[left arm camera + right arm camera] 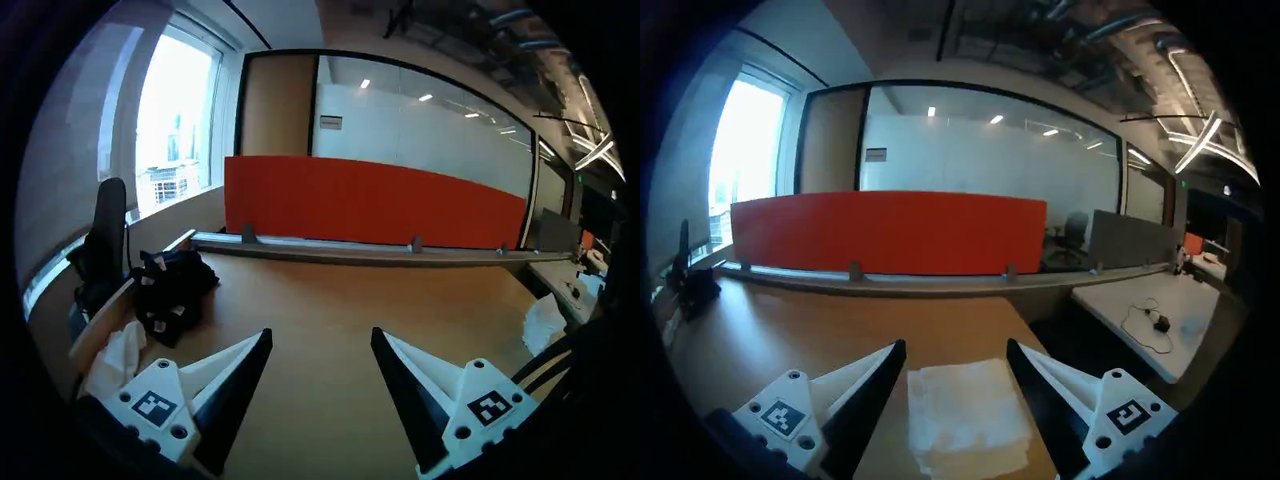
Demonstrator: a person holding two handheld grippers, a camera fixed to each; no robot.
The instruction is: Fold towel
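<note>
Left claw (321, 334): held low and level over the desk (320, 296), aimed along the wood toward the orange divider (368, 200). Spread wide, bare wood in the gap.
- Ahead and left of the left finger: black heap (172, 292) on the desk, small white tags on it.
- Nearer, just outside that same finger: crumpled white cloth (116, 360) at the desk edge.
- Well off to the right of the right finger: white bundle (544, 320), kind unclear.
- Beyond the heap, by the window (172, 136): dark chair (104, 240).

Right claw (954, 346): low and level, aimed at the divider. Spread apart, pinching nothing.
- Between the two fingers, close under the claw: towel (968, 416), white, folded into a neat stacked rectangle, flat on the desk. Cannot tell whether it touches either finger.
- Off to the right of the right finger, across a dark gap: white table (1184, 300) with a thin dark cable (1160, 323) lying on it.
- Behind that table: grey panel (1128, 240).
</note>
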